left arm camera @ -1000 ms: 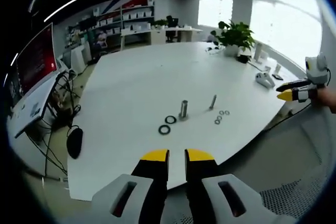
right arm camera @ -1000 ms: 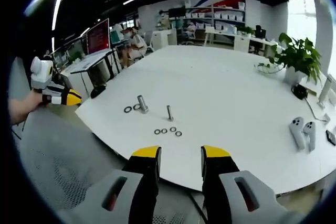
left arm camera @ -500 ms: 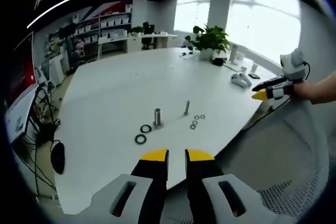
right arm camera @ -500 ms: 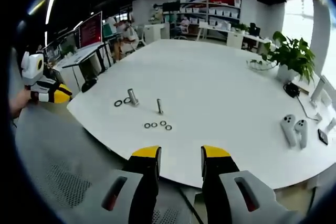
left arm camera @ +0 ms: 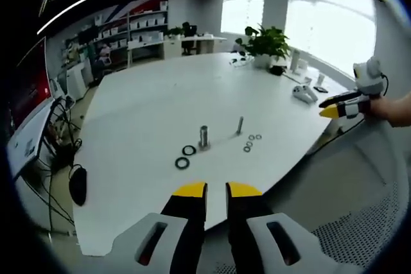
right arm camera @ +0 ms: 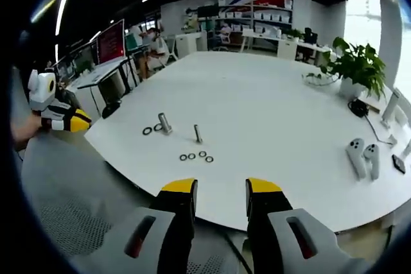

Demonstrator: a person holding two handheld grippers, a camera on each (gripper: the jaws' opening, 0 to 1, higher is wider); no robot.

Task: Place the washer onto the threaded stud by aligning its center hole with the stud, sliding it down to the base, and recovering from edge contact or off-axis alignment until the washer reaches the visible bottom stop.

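On the white table (left arm camera: 160, 101) stand a thick threaded stud (left arm camera: 204, 137) and a thin one (left arm camera: 239, 125). Two dark large washers (left arm camera: 185, 156) lie flat left of the thick stud, and several small washers (left arm camera: 250, 142) lie right of the thin one. My left gripper (left arm camera: 216, 190) hovers off the table's near edge, jaws a narrow gap apart and empty. The right gripper view has the same studs (right arm camera: 165, 123) (right arm camera: 198, 134), large washers (right arm camera: 152, 129) and small washers (right arm camera: 196, 156). My right gripper (right arm camera: 221, 187) is open and empty, well short of the table (right arm camera: 276, 113).
Two white hand controllers (right arm camera: 363, 156) lie at the table's right side, a potted plant (right arm camera: 359, 68) behind them. The other gripper (left arm camera: 337, 108) is held off the table's edge, likewise (right arm camera: 69, 120). A mesh chair seat (left arm camera: 359, 242) lies below. Desks and monitors (right arm camera: 109, 46) stand beyond.
Both views have shifted slightly with the hands. The studs and washers lie as before, and neither gripper has changed its opening.
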